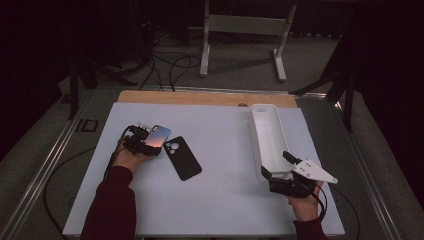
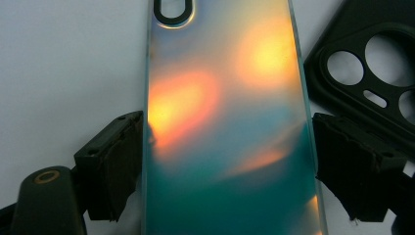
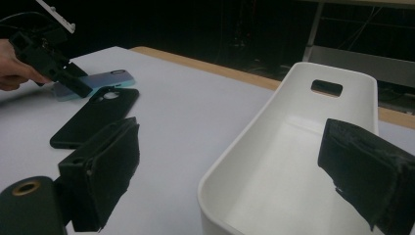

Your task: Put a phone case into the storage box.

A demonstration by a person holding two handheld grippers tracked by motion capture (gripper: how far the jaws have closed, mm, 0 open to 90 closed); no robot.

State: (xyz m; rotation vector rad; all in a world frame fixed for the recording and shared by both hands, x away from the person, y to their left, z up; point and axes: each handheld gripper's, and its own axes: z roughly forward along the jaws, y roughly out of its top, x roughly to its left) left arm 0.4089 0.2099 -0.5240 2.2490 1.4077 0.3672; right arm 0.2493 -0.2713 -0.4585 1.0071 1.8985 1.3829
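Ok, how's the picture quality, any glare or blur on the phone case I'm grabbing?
Left gripper view: orange and yellow glare blotches across the iridescent case, which looks soft up close; the left claw straddles it. High view: room dark, white table evenly lit, detail small. Right gripper view: the white bin is sharp, background dim.

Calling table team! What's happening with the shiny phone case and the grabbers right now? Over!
Left gripper astride the iridescent phone case, jaws at its edges. Right gripper open over the white bin, holding nothing. Black phone case lies right beside it.
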